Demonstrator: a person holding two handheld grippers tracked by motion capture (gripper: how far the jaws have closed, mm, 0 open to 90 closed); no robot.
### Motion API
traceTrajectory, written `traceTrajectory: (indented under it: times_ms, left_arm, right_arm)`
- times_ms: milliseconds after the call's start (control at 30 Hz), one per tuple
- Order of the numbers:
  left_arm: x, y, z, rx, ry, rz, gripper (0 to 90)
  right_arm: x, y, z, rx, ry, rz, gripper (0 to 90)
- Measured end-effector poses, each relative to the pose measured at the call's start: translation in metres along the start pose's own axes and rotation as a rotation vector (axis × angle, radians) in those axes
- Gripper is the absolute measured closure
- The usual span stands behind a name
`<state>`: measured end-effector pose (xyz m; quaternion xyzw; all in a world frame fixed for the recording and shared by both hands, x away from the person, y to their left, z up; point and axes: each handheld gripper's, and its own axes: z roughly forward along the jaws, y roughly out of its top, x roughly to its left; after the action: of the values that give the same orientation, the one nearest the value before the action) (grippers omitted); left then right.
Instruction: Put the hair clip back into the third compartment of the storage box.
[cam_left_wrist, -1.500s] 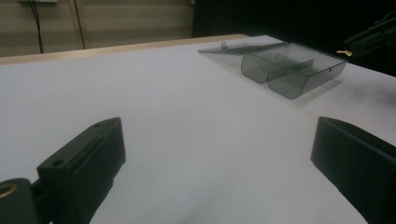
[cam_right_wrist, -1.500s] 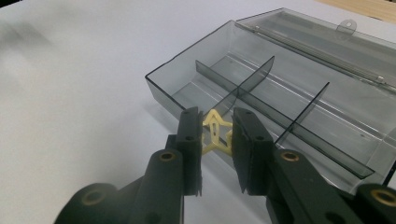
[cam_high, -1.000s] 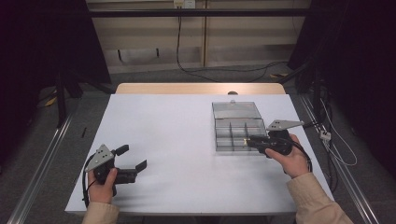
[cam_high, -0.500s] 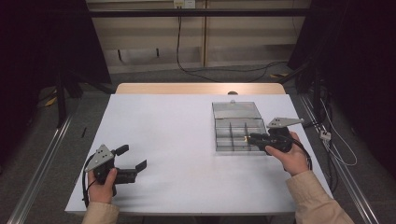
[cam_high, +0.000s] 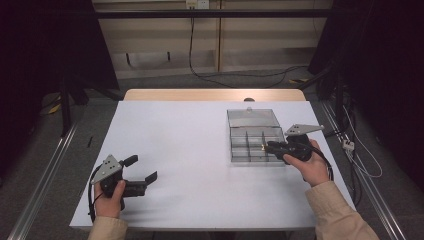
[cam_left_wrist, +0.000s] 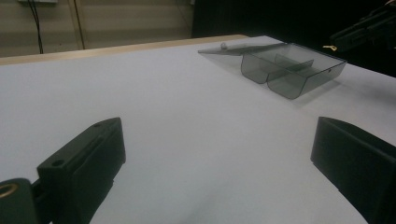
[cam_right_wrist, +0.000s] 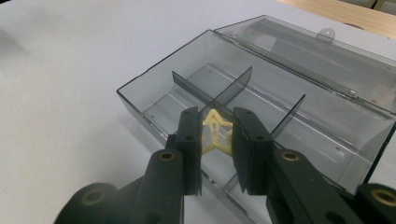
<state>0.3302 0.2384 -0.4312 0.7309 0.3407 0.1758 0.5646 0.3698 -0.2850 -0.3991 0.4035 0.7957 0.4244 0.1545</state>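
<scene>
A smoky clear compartment box (cam_high: 252, 150) sits on the right of the white table (cam_high: 200, 150), its lid (cam_high: 252, 119) folded back flat. My right gripper (cam_high: 267, 147) hovers over the box's near right corner. In the right gripper view its jaws (cam_right_wrist: 217, 126) are shut on a small yellow plastic piece (cam_right_wrist: 215, 133), held above a near compartment by the dividers (cam_right_wrist: 233, 86). My left gripper (cam_high: 141, 168) rests near the table's front left, its jaws wide apart with nothing between them (cam_left_wrist: 219, 154). From there the box (cam_left_wrist: 289, 70) lies far off to the right.
The box's compartments look bare. A wooden strip (cam_high: 215, 95) runs along the table's far edge. Cables trail on the floor behind and to the right of the table. Dark frames stand at both sides.
</scene>
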Motion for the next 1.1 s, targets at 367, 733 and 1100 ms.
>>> traceTrajectory:
  times_ms: [367,733,1100]
  left_arm:
    - [0.000,0.000,0.000,-0.001,-0.002,-0.002,2.8]
    - [0.000,0.000,0.000,0.001,-0.003,0.001,2.8]
    - [0.000,0.000,0.001,0.003,-0.004,0.003,2.8]
  right_arm:
    - [-0.007,0.003,0.000,-0.003,-0.016,0.006,73.7]
    - [-0.013,0.005,0.004,0.002,-0.035,0.010,73.6]
    - [-0.020,0.004,0.008,0.000,-0.044,0.023,73.6]
